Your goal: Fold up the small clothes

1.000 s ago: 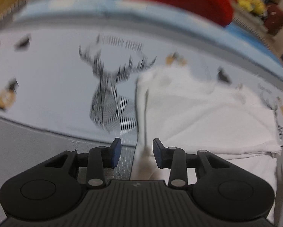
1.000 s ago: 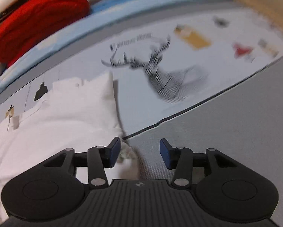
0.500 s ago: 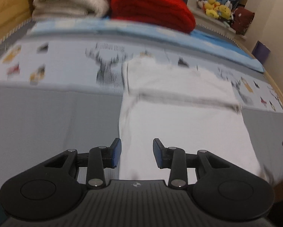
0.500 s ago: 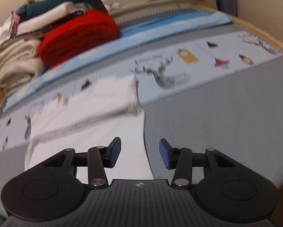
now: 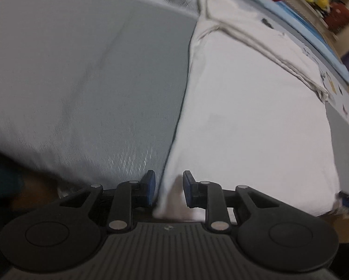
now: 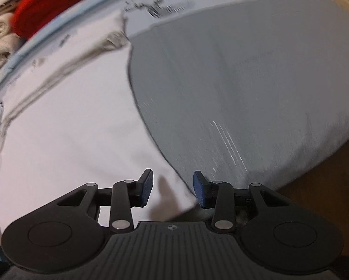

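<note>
A white garment lies spread flat on a grey bed cover, filling the right of the left wrist view and the left of the right wrist view. The left claw is closing, its blue pads either side of the garment's near left corner, not yet pressing it. The right claw is closing likewise around the near right corner. A red knit sits at the upper left.

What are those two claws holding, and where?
Nothing yet. Left gripper and right gripper are closing around the white cloth's near corners, pads not pressing.
</note>
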The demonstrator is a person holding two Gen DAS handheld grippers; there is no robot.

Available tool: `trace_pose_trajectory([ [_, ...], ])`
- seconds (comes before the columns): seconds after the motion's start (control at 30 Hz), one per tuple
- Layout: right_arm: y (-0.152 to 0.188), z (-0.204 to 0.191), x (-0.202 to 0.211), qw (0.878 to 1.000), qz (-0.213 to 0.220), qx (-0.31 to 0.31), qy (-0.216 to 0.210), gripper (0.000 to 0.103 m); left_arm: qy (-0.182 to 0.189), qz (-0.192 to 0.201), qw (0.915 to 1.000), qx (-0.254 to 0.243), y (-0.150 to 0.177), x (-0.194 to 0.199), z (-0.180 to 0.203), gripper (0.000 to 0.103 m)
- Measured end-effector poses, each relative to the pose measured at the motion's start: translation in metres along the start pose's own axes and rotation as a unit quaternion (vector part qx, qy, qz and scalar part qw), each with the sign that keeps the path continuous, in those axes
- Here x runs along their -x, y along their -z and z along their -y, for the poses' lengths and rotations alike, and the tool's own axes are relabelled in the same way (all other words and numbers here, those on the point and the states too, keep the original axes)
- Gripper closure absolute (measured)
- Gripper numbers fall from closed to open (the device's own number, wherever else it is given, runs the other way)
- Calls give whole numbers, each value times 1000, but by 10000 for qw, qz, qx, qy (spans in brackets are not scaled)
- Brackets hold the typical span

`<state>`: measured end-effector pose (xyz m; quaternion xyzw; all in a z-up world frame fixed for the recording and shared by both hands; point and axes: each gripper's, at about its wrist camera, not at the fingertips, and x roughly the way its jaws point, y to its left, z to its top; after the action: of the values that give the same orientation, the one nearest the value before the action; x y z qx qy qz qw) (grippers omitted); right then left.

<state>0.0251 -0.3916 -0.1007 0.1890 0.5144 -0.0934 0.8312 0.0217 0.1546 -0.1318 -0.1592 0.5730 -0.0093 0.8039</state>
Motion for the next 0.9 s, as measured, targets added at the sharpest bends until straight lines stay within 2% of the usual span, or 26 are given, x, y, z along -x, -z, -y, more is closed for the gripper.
trace_pose_trajectory([
  [0.2, 6, -8, -12, 9996, -171, 219, 95, 62, -181, -46, 9992, -365, 1, -9, 8, 76],
  [0.27, 6, -12, -12, 9993, -165, 300, 114, 62, -250, -36, 9988, -415, -1, -12, 9, 85],
  [0.37, 8, -10, -12, 9992, -192, 345, 34, 76, -337, -10, 9981, -515, -1, -12, 11, 96],
  [0.4, 8, -11, -12, 9992, -211, 353, -25, 88, -332, -1, 9979, -552, 0, -11, 12, 96],
  [0.43, 7, -11, -15, 9990, -237, 363, -88, 90, -340, 11, 9976, -600, 1, -10, 13, 97],
  [0.67, 11, -17, -16, 9985, -270, 471, 39, 89, -304, -122, 9982, -503, 2, -11, 10, 95],
  [0.9, 13, -21, -16, 9973, -227, 682, 121, 88, -362, 21, 9970, -680, 5, -7, 16, 97],
])
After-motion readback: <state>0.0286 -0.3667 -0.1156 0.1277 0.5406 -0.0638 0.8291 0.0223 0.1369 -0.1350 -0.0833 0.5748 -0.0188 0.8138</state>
